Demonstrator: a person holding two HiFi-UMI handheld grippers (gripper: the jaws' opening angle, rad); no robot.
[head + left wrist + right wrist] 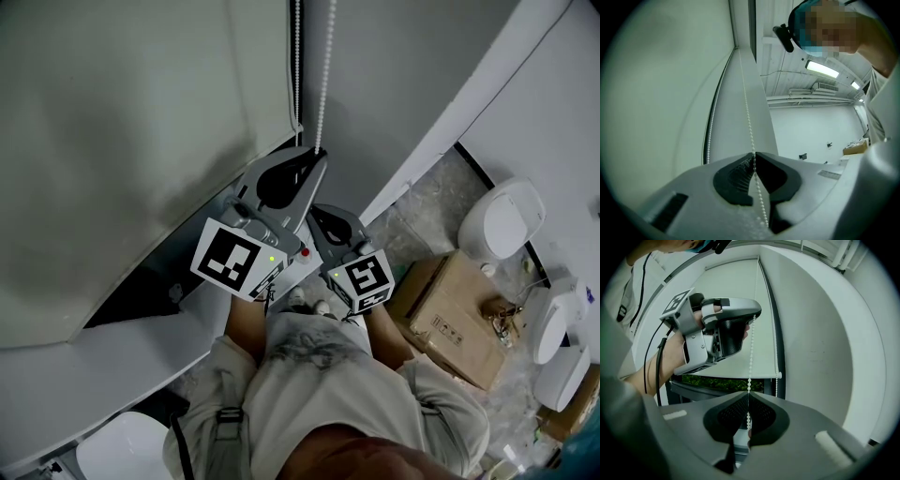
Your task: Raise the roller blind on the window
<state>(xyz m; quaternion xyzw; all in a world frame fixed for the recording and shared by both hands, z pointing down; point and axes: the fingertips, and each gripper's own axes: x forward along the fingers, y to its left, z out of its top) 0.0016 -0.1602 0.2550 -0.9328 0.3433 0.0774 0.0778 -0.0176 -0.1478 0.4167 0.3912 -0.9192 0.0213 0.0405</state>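
1. The pale grey fabric roller blind (pixel 122 122) fills the left; in the right gripper view its bottom bar (pixel 740 374) hangs low, with green foliage (pixel 717 383) showing beneath
2. The white beaded pull cord (pixel 324 66) drops just right of the blind
3. The left gripper (pixel 314 153) is clenched on that cord, beads pinched between its dark tips
4. The right gripper (pixel 322 212), just below it, grasps the same cord lower down
5. A brown cardboard box (pixel 457 319) lies at far right, well apart from both grippers
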